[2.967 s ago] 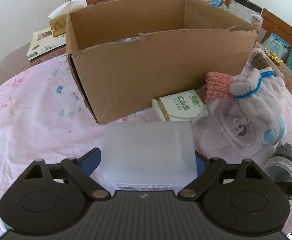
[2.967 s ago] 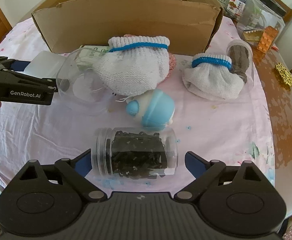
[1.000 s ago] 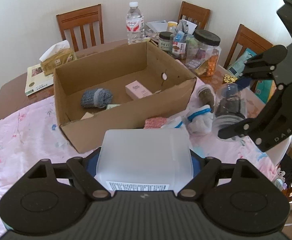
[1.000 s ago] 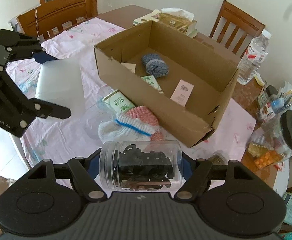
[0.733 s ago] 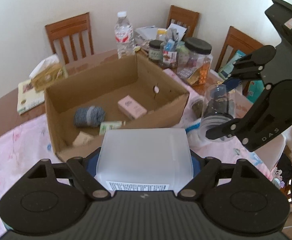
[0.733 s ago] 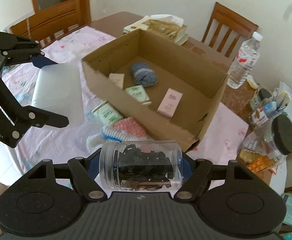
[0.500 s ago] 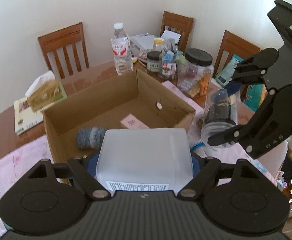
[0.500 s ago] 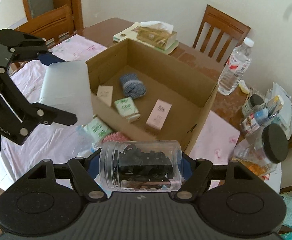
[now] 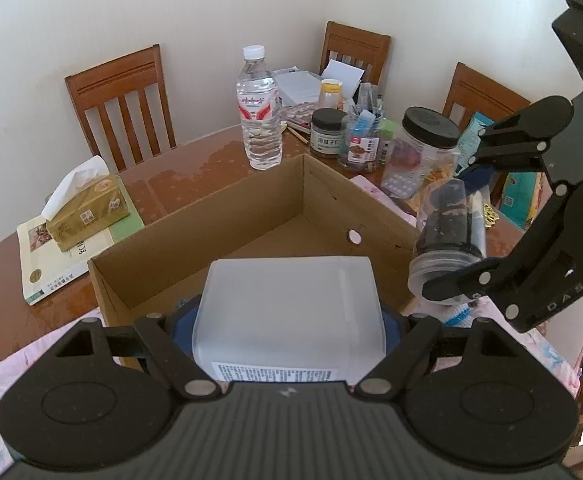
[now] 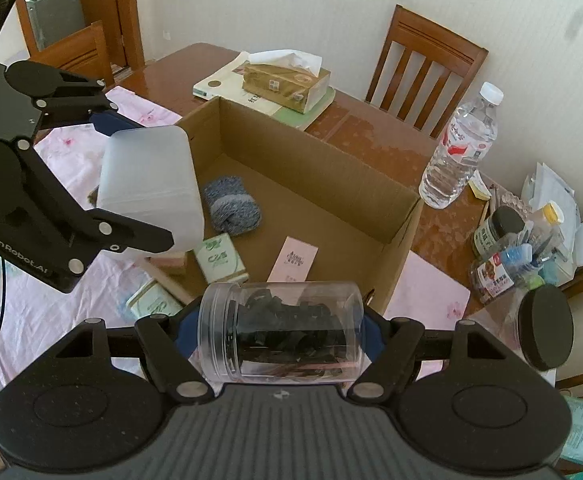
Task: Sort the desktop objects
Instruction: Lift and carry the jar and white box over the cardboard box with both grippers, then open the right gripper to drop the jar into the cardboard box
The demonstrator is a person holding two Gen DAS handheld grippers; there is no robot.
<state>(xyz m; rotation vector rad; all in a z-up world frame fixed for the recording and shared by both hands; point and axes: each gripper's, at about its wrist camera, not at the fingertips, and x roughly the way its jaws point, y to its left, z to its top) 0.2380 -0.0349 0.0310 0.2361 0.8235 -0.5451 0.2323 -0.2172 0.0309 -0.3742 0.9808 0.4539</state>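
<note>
Readable markings: "GenRobot.AI" along the left gripper's arm [image 10: 15, 250], left edge of the right-wrist view; "DAS" on the right gripper's arm [image 9: 563, 294], right side of the left-wrist view; "C&S" on the green tissue pack [image 10: 219, 260], centre of the right-wrist view.

Left wrist view sits on the left gripper [image 9: 289, 320], raised above the near edge of the cardboard box [image 9: 251, 216], facing forward and down along its fingers toward the far wall and chairs; the held white container [image 9: 289, 312] fills the close foreground. Right wrist view sits on the right gripper [image 10: 279, 336], also high, looking down and forward into the cardboard box [image 10: 311, 168] from its near right corner. Both share the box, the water bottle [image 9: 258, 112] [image 10: 459, 148] and the tissue box [image 9: 85, 210] [image 10: 287, 78] beyond it. Each view catches the other gripper: the right gripper [image 9: 471, 224] at right of the left view, the left gripper [image 10: 131, 184] at left of the right view.
</note>
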